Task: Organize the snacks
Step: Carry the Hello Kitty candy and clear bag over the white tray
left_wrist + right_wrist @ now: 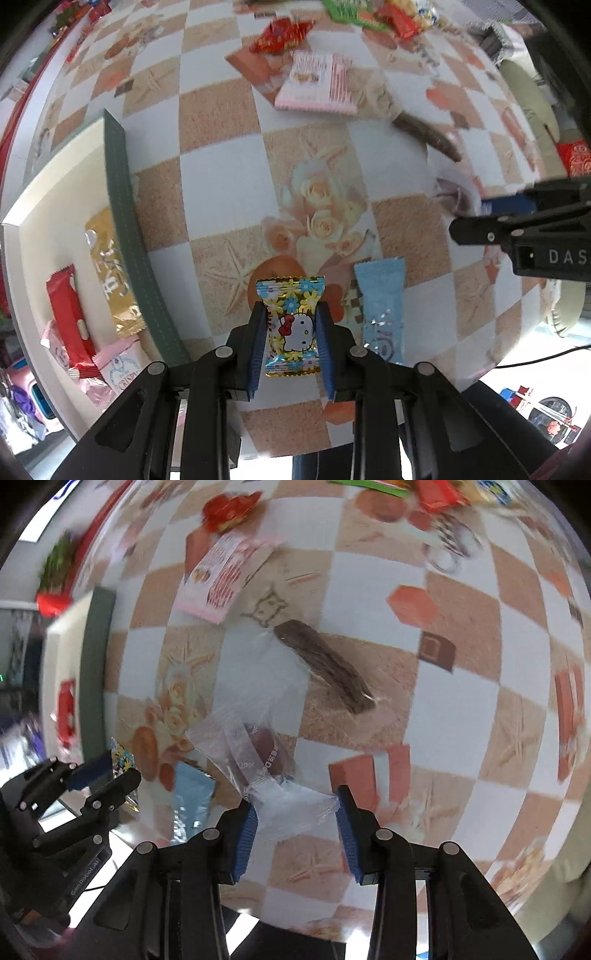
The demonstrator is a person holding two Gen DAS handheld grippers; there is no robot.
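The Hello Kitty candy (292, 327), a gold foil packet with blue and yellow flowers, stood upright between the left gripper (291, 347)'s 2 blue pads, pinched above the checkered table (221, 110), right of the green-edged tray (122, 206). The right gripper (295, 830) pointed down at the table, spread wide around the clear wrapped cake (273, 775), its crimped end between the pads.
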